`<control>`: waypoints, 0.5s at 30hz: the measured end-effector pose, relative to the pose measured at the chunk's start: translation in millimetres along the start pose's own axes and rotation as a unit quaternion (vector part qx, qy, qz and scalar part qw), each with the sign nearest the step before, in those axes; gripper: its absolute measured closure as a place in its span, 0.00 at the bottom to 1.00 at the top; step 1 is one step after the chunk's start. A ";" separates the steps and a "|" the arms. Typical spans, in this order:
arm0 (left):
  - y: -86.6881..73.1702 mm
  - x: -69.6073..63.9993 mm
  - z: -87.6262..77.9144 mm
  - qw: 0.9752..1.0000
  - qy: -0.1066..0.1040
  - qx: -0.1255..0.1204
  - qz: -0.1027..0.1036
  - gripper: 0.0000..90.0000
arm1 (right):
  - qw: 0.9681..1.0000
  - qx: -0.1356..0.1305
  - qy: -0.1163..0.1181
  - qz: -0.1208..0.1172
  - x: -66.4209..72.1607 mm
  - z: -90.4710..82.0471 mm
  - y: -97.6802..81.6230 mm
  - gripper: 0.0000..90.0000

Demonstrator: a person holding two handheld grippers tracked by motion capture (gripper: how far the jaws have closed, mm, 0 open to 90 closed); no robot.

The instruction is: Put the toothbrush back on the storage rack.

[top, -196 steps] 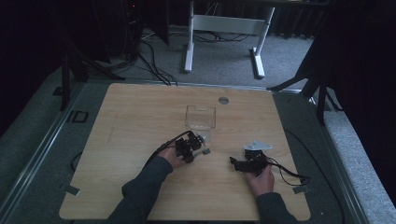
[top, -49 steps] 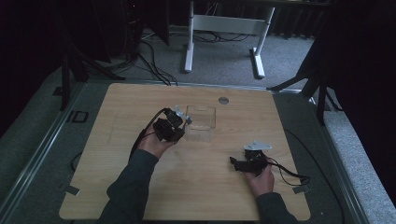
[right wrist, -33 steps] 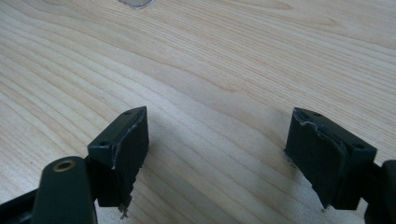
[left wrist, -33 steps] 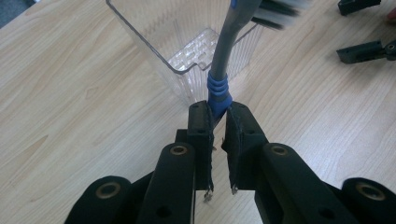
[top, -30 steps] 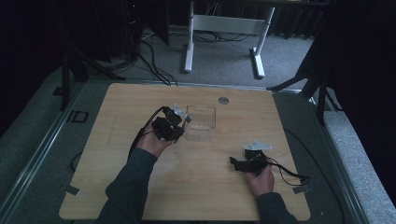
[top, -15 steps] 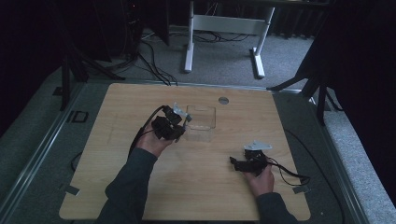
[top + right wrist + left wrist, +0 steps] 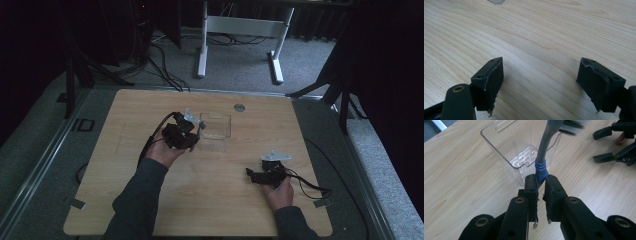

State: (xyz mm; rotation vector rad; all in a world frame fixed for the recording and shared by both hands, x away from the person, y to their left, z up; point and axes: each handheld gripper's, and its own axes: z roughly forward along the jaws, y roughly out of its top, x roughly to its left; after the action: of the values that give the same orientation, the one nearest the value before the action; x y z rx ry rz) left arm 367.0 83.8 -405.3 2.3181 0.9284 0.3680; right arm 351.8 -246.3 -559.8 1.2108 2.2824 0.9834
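The surface (image 7: 461,182) is showing pale wood with fine brown grain lines running under both sets of jaws. The left gripper (image 7: 541,181) is showing black, its jaws closing on a brush (image 7: 544,152) whose grey handle is carrying a ribbed blue band right at the jaws, with black bristles beyond them. The bin (image 7: 509,145) ahead of those jaws is looking clear, with ridged walls. The right gripper (image 7: 540,82) is showing matte black, with scuffed pale edges on its jaws.

High view dim, dark-edged — gripper views bright, sharp, softly shadowed.
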 end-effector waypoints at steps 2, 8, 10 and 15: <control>0.2 0.2 -0.5 1.000 -0.002 -0.001 -0.001 0.90 | 1.000 0.000 0.000 0.000 0.0 0.0 0.0 0.23; 1.0 0.7 -1.7 1.000 -0.006 -0.005 0.000 0.90 | 1.000 0.000 0.000 0.000 0.0 0.0 0.0 0.23; 1.4 0.5 -2.0 1.000 -0.008 -0.006 -0.001 0.90 | 1.000 0.000 0.000 0.000 0.0 0.1 0.0 0.23; 2.5 0.7 -3.1 1.000 -0.010 -0.010 -0.002 0.90 | 1.000 0.000 0.000 0.000 0.0 0.1 0.0 0.23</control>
State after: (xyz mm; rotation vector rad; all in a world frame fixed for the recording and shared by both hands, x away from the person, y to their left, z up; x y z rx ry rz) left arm 367.4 84.2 -401.3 2.2962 0.9159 0.3490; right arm 351.9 -246.3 -559.8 1.2102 2.2829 0.9841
